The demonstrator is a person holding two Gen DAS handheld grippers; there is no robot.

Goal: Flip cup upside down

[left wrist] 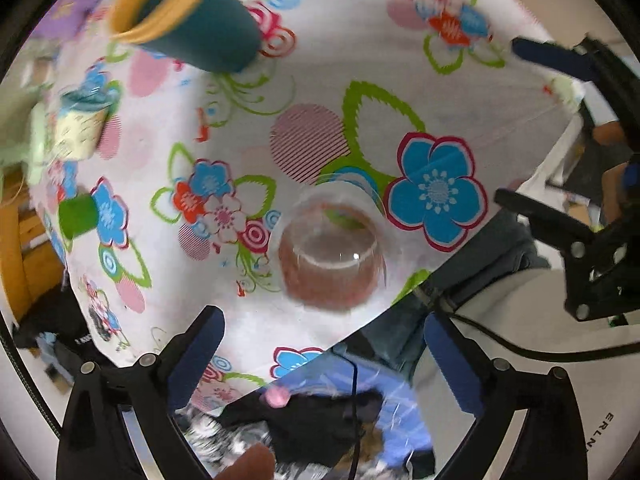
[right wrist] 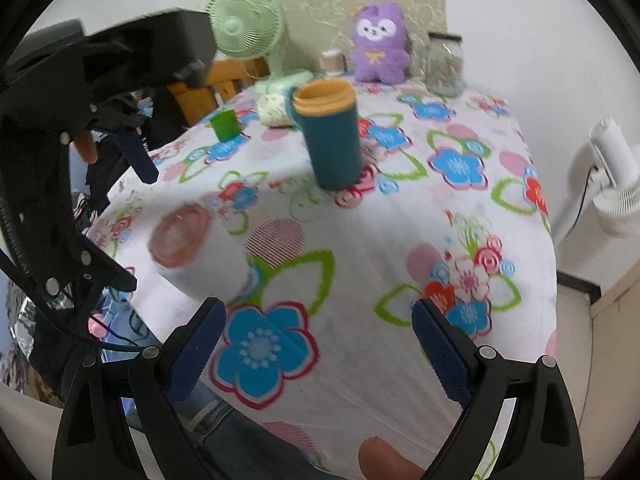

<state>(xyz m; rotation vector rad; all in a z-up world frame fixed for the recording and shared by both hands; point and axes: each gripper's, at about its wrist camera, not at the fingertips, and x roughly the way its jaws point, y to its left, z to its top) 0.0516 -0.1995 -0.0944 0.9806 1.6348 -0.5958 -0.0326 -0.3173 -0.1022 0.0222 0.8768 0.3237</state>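
A clear plastic cup with a reddish-pink base (left wrist: 332, 246) stands on the floral tablecloth near the table's near-left corner, base up; it also shows in the right wrist view (right wrist: 196, 246). A dark teal cup with a yellow rim (left wrist: 192, 20) stands upright mid-table, also in the right wrist view (right wrist: 330, 136). My left gripper (left wrist: 324, 364) is open and empty, just short of the clear cup. My right gripper (right wrist: 318, 354) is open and empty above the table's front edge. The left gripper's body shows at the left of the right wrist view (right wrist: 80, 128).
A small green cup (right wrist: 224, 126), a patterned mug (right wrist: 274, 110), a green fan (right wrist: 244, 24), a purple plush toy (right wrist: 378, 44) and a glass jar (right wrist: 444, 64) stand toward the back. A wooden chair (right wrist: 212, 84) stands left of the table. A white fan (right wrist: 612, 184) stands at the right.
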